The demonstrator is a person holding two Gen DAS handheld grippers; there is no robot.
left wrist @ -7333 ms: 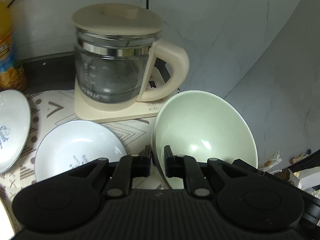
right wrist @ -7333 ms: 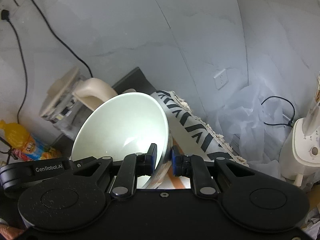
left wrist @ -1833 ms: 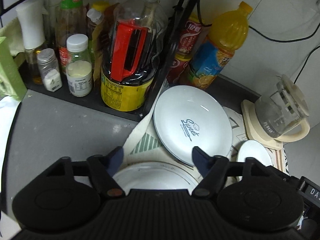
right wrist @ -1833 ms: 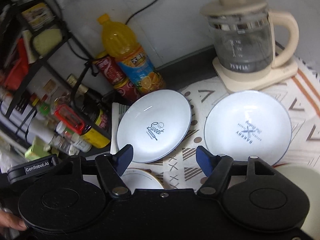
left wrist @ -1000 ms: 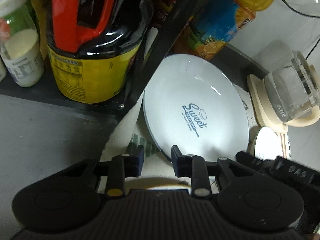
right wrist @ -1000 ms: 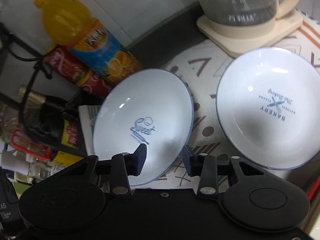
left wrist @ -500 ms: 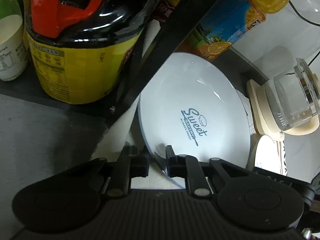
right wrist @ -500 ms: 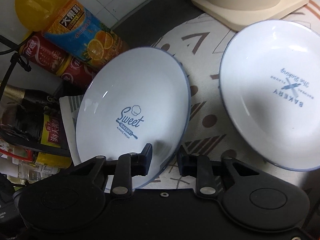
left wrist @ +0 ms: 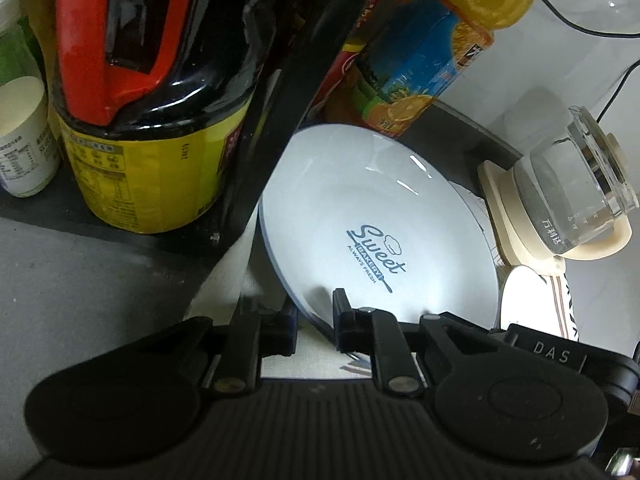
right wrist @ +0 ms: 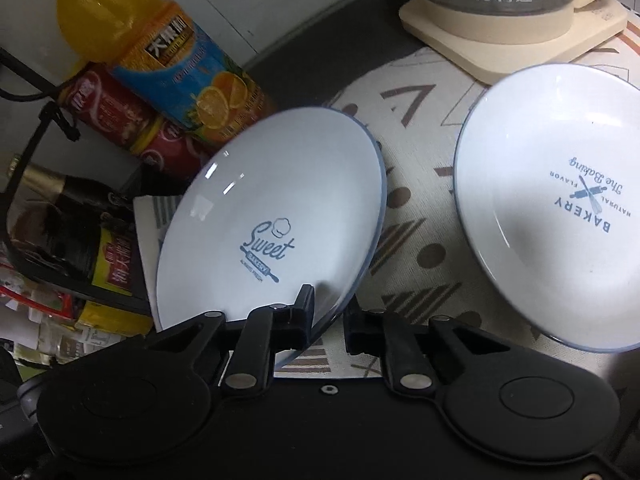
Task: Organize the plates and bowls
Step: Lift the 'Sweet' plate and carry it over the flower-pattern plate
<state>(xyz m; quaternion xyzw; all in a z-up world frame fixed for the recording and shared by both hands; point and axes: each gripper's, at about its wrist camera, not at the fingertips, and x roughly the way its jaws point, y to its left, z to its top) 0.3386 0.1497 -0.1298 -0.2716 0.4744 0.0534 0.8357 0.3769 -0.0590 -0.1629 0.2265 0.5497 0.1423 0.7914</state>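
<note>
Both my left tongs [left wrist: 316, 320] and right tongs [right wrist: 328, 320] pinch the near rim of the "Sweet" plate [right wrist: 276, 216], tilted on the surface; next, lift it toward the "Bakery" plate [right wrist: 560, 232].

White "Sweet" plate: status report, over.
Left gripper and right gripper both shut on the white blue-rimmed "Sweet" plate. Black rack post close beside it.

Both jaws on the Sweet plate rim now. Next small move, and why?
Probably a short, level lift together. The left gripper and right gripper have just been closing and each pinches the near rim of the Sweet plate, which looks tilted off the patterned mat. Lift only enough to clear the Bakery plate beside it; the orange juice bottle stands close behind.
</note>
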